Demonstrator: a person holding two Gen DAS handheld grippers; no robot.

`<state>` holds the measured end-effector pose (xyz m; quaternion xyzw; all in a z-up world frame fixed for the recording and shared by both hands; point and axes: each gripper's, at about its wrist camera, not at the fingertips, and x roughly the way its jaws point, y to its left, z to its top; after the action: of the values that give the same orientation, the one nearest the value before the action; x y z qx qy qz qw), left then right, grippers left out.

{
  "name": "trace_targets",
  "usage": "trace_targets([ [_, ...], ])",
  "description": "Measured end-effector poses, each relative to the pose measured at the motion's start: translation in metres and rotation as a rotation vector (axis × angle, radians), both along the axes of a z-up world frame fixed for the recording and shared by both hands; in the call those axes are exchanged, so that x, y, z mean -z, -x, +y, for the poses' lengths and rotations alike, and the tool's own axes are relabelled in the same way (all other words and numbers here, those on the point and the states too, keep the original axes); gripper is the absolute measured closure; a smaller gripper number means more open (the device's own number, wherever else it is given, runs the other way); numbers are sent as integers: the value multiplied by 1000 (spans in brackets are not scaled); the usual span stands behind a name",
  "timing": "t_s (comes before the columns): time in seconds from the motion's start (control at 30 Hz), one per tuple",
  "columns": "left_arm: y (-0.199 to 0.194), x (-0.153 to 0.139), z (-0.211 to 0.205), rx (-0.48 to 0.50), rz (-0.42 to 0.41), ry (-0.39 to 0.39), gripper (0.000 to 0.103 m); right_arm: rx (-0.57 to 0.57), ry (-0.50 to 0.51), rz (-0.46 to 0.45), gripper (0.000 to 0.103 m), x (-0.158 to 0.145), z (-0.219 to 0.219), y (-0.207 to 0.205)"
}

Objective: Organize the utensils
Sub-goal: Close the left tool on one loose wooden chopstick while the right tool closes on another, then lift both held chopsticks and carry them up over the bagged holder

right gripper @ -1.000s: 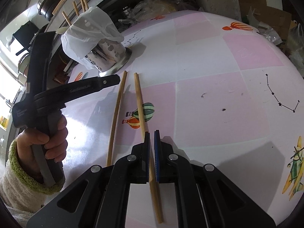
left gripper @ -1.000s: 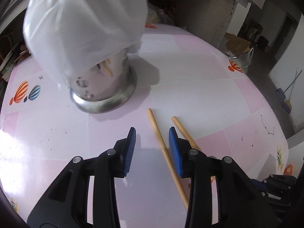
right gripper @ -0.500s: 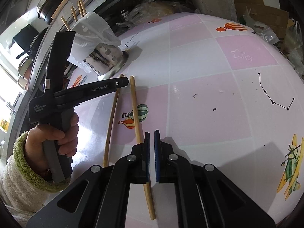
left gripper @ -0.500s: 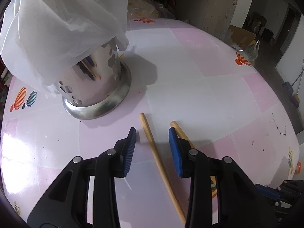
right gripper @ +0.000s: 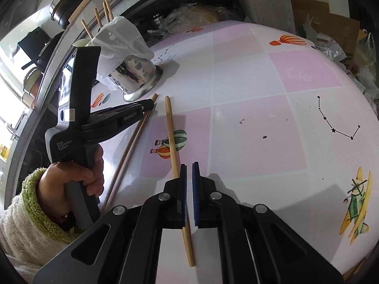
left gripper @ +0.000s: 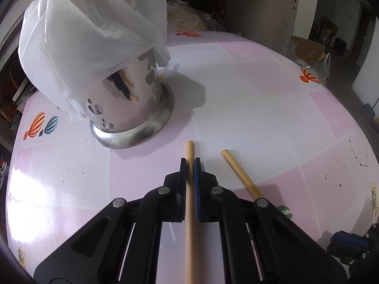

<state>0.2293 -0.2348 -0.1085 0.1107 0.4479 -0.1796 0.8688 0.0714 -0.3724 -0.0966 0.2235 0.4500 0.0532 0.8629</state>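
On the pink and white table (left gripper: pixel 248 108), two wooden chopsticks are seen lying near a steel holder (left gripper: pixel 132 108), which is partly covered by a white plastic bag (left gripper: pixel 94 30). The first chopstick (left gripper: pixel 190 203) is pinched between the pads of the left gripper (left gripper: pixel 190 163), with its tip pointing toward the base of the holder; in the right wrist view the gripper (right gripper: pixel 148 105) is seen from the side, carried by a hand (right gripper: pixel 71 184) in a green-trimmed sleeve (right gripper: pixel 26 215). The second chopstick (right gripper: pixel 172 139) is left flat on the table just beside the first one. The right gripper (right gripper: pixel 189 165) is held above its lower part, pressed together, and nothing is seen clamped between the pads. More chopsticks (right gripper: pixel 99 19) are standing upright in the holder.
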Motion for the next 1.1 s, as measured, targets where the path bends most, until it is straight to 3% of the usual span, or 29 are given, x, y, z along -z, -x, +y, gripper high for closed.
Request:
trace_targets([
  [0.23,13,-20,28,-11,-57,119,98,-3,23,-23,98,-9,1,5],
  [0.57,50,-70,78,-30,-228,240,98,-106,133,-111,97,-23,24,-25],
  [0.63,55,-76,86,-36,-252,258,98,-133,166,-125,77,-24,31,-36],
  [0.67,58,-79,91,-42,-262,268,98,-146,188,-133,74,-23,36,-41],
  [0.87,68,-88,110,-75,-303,287,98,-240,325,-169,74,-18,63,-77],
  [1.1,70,-90,125,-103,-331,303,98,-293,408,-134,78,-6,78,-112],
])
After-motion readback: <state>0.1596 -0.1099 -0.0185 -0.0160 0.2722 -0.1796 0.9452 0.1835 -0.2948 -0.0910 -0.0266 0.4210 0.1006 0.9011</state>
